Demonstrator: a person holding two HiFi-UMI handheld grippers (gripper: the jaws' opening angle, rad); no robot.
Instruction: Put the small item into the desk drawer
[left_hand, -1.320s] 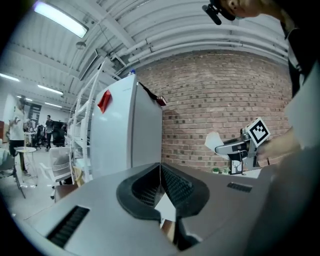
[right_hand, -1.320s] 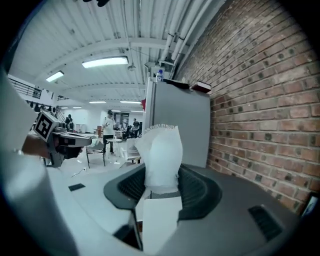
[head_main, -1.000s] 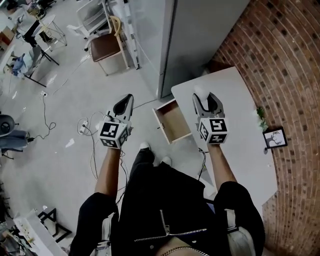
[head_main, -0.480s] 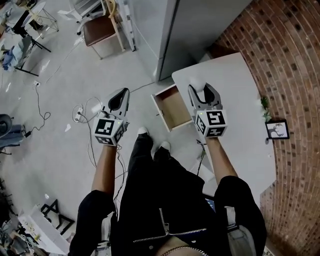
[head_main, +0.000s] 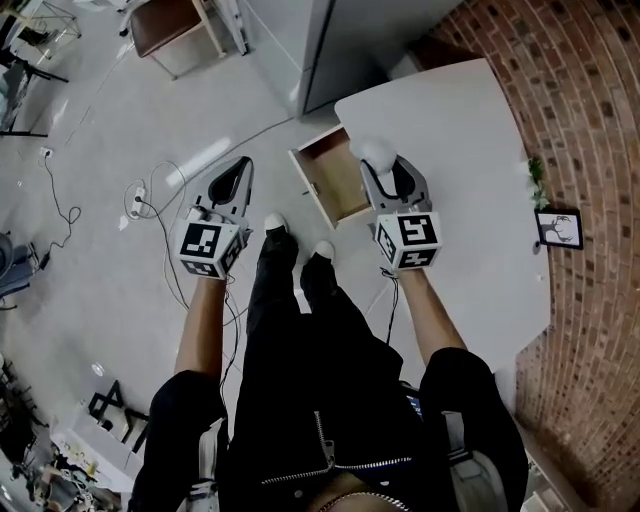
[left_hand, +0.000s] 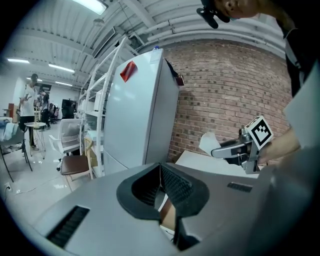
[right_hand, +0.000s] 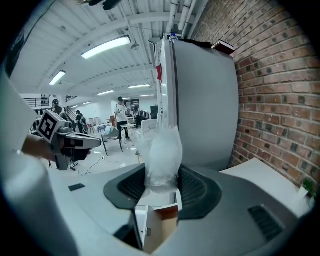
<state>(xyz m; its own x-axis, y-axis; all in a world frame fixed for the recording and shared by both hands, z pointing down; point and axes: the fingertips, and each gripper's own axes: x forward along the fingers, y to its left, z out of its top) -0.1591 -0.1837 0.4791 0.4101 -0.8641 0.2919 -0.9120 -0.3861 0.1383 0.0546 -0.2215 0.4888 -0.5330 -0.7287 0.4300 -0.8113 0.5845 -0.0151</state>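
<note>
right gripper (head_main: 383, 170): jaws clamped on the small item (right_hand: 162, 155), a pale plastic-wrapped bundle, upper middle of the head view
small item's place: just right of the open drawer (head_main: 328, 183)
left gripper (head_main: 238, 178): jaws together, nothing between them, left of centre
drawer: pulled out from the white desk (head_main: 470, 160)

Table (head_main: 470, 130): white. Drawer (head_main: 335, 182): white front, light-brown inside. Small item (head_main: 377, 152): translucent white. Wall (head_main: 590, 110): red-brown brick pattern. Floor (head_main: 110, 120): pale grey.

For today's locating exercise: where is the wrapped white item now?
The item is held in the right gripper, head view's right, by the open drawer.
</note>
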